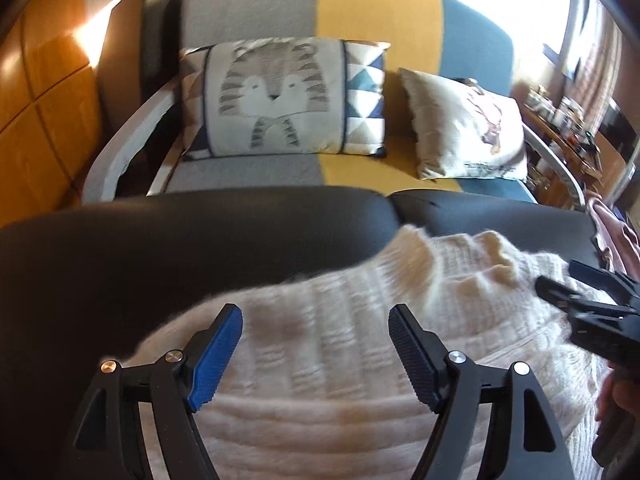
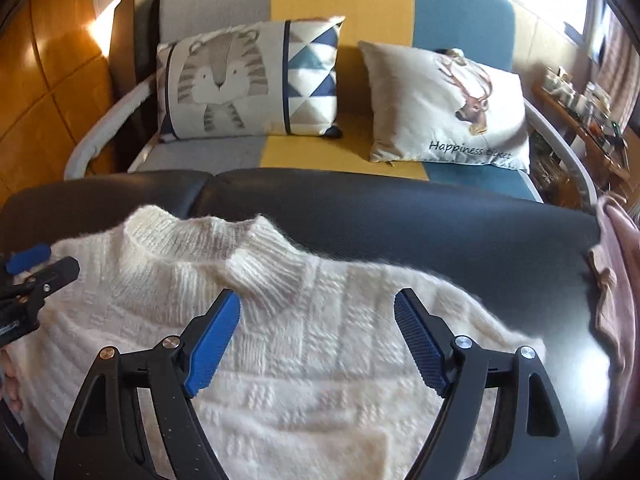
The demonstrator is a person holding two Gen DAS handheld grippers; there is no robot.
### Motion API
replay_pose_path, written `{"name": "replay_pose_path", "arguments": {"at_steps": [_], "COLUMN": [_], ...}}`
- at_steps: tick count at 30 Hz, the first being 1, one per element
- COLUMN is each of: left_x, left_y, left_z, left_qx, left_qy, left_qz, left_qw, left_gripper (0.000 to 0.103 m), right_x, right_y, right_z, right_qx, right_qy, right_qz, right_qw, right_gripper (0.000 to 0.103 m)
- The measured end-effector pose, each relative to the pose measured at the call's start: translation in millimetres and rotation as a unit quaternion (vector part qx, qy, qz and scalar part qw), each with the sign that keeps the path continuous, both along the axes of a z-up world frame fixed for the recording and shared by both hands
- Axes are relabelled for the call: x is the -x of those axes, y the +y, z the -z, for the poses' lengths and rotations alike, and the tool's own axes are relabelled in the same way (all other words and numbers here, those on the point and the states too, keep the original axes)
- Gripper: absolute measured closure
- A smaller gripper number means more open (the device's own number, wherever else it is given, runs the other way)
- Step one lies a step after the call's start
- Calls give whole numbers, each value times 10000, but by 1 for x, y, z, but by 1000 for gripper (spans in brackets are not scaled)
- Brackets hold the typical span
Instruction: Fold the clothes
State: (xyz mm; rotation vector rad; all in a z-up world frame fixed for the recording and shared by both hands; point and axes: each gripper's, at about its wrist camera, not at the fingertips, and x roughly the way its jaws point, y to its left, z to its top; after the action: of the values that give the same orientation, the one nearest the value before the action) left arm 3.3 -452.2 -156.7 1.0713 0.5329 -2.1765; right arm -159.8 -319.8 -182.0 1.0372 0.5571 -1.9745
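A fluffy white knit sweater (image 2: 320, 360) lies flat on a black padded surface (image 2: 440, 224), its ribbed collar (image 2: 256, 256) toward the sofa. My right gripper (image 2: 318, 332) hovers open over the sweater just below the collar, nothing between its blue pads. My left gripper (image 1: 316, 340) is open above the sweater's (image 1: 320, 360) left shoulder part, also with nothing gripped. Each gripper shows at the edge of the other's view: the right gripper (image 1: 576, 304) at the right edge, the left gripper (image 2: 32, 276) at the left edge.
A sofa (image 2: 340, 0) in grey, yellow and blue stands behind the black surface (image 1: 160, 240), with a tiger cushion (image 2: 248, 80) and a deer cushion (image 2: 448, 108). A pink garment (image 2: 616, 288) lies at the right edge. Wooden panels (image 1: 40, 120) are on the left, a cluttered shelf (image 2: 580, 100) on the right.
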Motion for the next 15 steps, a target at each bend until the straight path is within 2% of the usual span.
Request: {"name": "replay_pose_path", "arguments": {"at_steps": [5, 8, 15], "left_x": [27, 32, 44], "left_y": [-3, -3, -8], "left_z": [21, 24, 25], "left_qx": [-196, 70, 110], "left_qy": [-192, -134, -224], "left_qz": [114, 140, 251], "left_qw": [9996, 9998, 9994], "left_gripper": [26, 24, 21], "right_x": [17, 23, 29], "right_y": [-6, -5, -8], "right_z": [21, 22, 23], "right_qx": [-8, 68, 103], "right_qy": [-263, -263, -273], "right_qz": [51, 93, 185], "right_qw": [9996, 9996, 9994], "right_gripper": [20, 17, 16]}}
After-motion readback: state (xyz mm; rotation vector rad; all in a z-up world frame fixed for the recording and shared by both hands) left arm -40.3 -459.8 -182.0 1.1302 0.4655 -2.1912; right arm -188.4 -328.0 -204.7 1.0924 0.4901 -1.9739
